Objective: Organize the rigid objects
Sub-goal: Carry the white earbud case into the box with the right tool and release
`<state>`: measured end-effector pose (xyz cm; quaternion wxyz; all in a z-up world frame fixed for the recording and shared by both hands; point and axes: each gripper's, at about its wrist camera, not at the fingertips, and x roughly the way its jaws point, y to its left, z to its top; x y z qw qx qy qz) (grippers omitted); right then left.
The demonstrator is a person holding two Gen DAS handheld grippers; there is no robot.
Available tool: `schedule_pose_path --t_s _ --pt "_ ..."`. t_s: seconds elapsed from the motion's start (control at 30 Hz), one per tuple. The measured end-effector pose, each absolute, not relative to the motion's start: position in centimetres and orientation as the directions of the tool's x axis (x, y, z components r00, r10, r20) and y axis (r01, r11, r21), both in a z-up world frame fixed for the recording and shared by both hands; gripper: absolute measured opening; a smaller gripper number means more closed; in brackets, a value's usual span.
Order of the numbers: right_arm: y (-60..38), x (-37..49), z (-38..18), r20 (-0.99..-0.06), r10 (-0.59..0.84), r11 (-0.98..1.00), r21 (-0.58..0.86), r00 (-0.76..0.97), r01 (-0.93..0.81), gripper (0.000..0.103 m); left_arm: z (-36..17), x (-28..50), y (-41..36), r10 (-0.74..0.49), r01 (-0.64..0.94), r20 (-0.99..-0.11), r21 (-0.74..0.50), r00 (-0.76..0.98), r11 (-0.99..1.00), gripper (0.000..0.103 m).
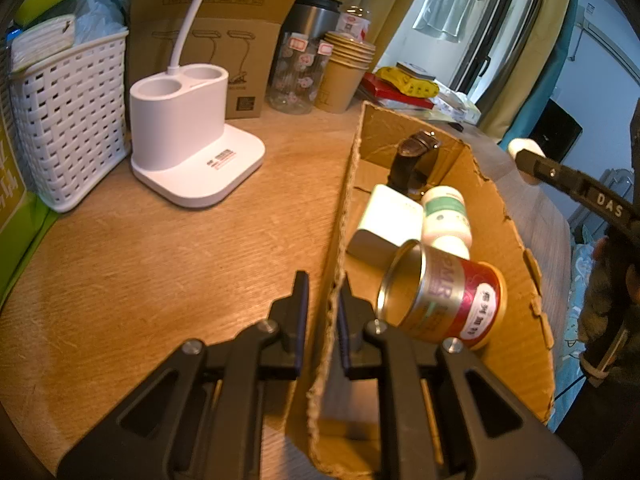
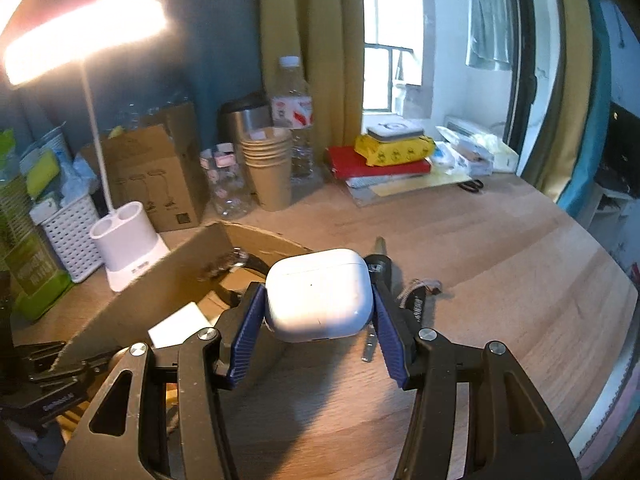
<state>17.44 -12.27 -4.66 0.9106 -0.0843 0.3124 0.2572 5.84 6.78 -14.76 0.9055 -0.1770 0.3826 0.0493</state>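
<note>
1. While the white earbud case [image 2: 320, 294] sits clamped between the blue pads of the right gripper [image 2: 318, 320], it hangs clear above the worktop [image 2: 500, 280], just beside the open cardboard box [image 1: 496, 216].
2. Judging by this, the step in hand is carrying the case to the box, where a red tin [image 1: 444, 296], a white bottle [image 1: 446, 216], a white flat pack [image 1: 384, 224] and a dark watch [image 1: 412, 164] already lie.
3. Steadying the box, the left gripper [image 1: 323, 316] has its jaws clenched on the near cardboard wall.
4. Next, the case probably needs to pass over the box wall to a free patch of floor before the jaws let go.
5. Left on the worktop towards its right edge is a small dark tool [image 2: 416, 300], likely due afterwards.
6. Behind, along the worktop's far edge, stand a lamp base [image 1: 188, 132], paper cups [image 1: 346, 72] and a white basket [image 1: 70, 120].
</note>
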Motion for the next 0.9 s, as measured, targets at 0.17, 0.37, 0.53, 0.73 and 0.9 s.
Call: schedule_pose_path --t_s 0.17,0.37,0.53,0.73,0.9 --pt "-10.8 16.5 -4.3 -0.608 0.442 0.831 0.0 0.66 -0.557 0.056 -14.8 5.9 6.6 -0.046 -0.225 -0.711 -0.283 0.702 0.933 0.014" --pt "-8.7 15.5 -4.4 -0.612 0.472 0.797 -0.011 0.635 -0.604 0.056 -14.8 5.9 6.6 -0.047 -0.225 -0.711 -0.283 0.701 0.933 0.014" --pt "-6.9 14.9 -5.1 -0.626 0.492 0.767 -0.017 0.605 -0.642 0.056 -14.8 5.9 6.6 -0.047 -0.225 -0.711 -0.283 0.702 0.933 0.014" --pt "-5.0 14.5 -6.3 -0.649 0.512 0.731 -0.016 0.563 -0.683 0.056 -14.8 5.9 6.6 -0.047 -0.225 -0.711 -0.283 0.701 0.933 0.014" --pt "-4.3 14.4 -6.9 -0.662 0.517 0.719 -0.008 0.543 -0.695 0.056 -14.8 5.9 6.6 -0.047 -0.225 -0.711 -0.283 0.702 0.933 0.014"
